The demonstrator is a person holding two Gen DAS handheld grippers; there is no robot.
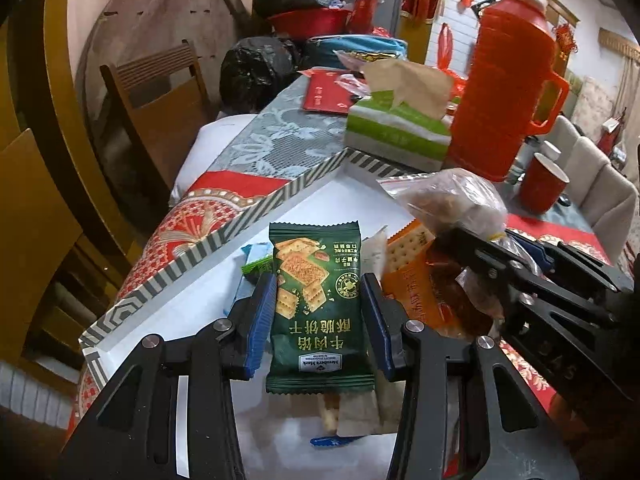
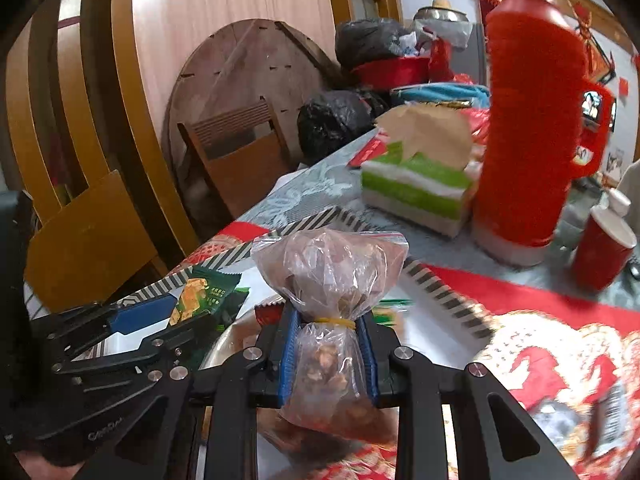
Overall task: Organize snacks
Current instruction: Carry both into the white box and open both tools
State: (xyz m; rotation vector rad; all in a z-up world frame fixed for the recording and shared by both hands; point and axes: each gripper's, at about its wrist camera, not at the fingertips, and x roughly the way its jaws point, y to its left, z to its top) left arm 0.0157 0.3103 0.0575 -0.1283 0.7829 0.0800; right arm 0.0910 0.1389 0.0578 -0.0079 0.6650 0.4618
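— Two packets are held at once. How is each one gripped?

— The green cracker packet (image 1: 318, 308) is clamped between the blue fingers (image 1: 262, 312) of the left gripper (image 1: 320, 312), its long axis running straight away from the camera, in line with the fingers. It hangs over the white tray (image 1: 192, 304) with the striped rim, above other wrapped snacks, among them an orange cracker packet (image 1: 416, 276). The clear bag of nuts (image 2: 328, 312) is pinched at its yellow rubber band by the right gripper (image 2: 328, 344), whose fingers are closed on the bag's neck.

— Which hand is judged nearer the tray?

— The left is already over it; the right gripper is seen just beside, at the tray's right, with its bag above the pile.

— Can any writing be read?

— "Member's Mark" is printed at the near end of the green packet, under large Chinese characters, all seen upside down. Characters on the orange packet cannot be read for certain.
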